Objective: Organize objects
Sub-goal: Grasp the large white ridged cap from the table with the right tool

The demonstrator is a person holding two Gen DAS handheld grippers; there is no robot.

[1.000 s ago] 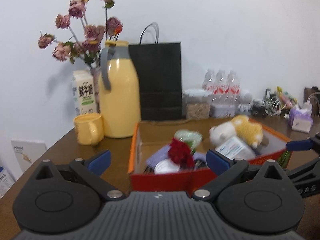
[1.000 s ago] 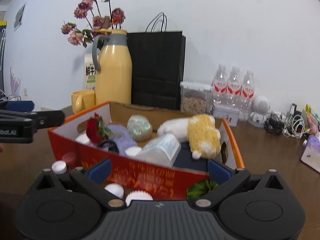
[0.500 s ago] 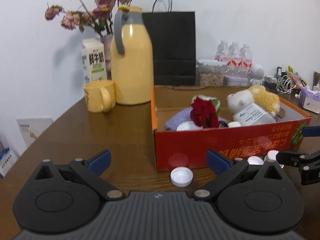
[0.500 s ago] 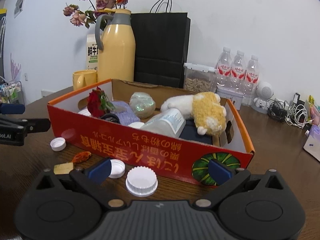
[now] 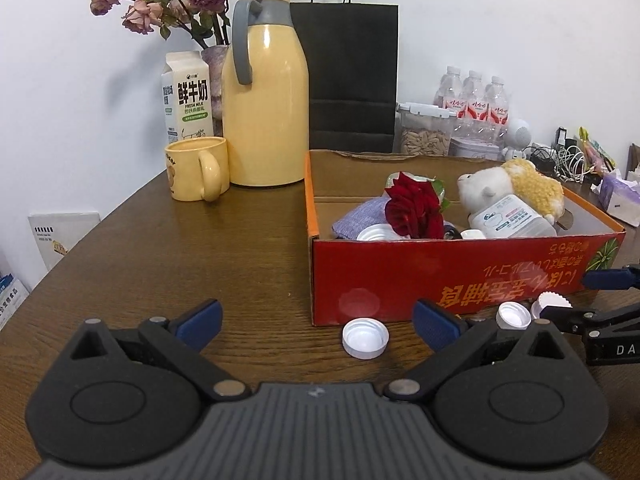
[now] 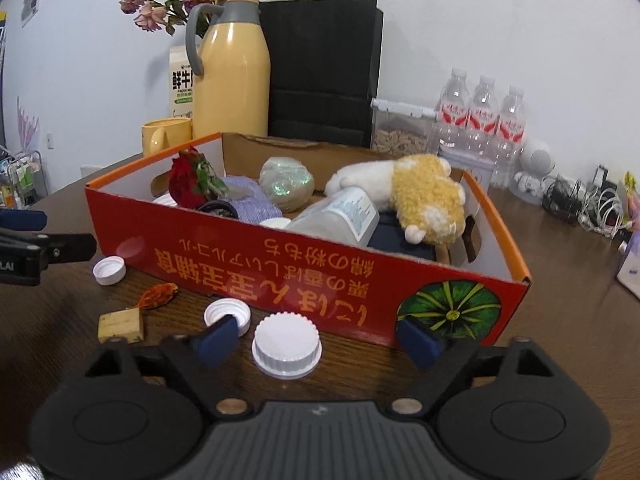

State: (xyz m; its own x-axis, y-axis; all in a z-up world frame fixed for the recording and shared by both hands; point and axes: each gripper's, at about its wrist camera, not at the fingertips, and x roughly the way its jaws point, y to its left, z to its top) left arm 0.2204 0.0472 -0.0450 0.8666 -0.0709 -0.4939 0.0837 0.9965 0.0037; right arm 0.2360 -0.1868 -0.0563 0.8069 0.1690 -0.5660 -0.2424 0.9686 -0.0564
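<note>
At the back of your wooden table [image 5: 168, 240] stands a tall yellow thermos jug [image 5: 266, 100] with a grey handle, a yellow mug [image 5: 198, 168] just beside it. Behind them you see a milk carton [image 5: 187, 98] and a vase of dried roses [image 5: 180, 8]. A black paper bag [image 5: 348, 76] leans at the wall, then a clear seed container [image 5: 424, 132], three water bottles [image 5: 474, 100] and tangled cables [image 5: 568, 160].
</note>
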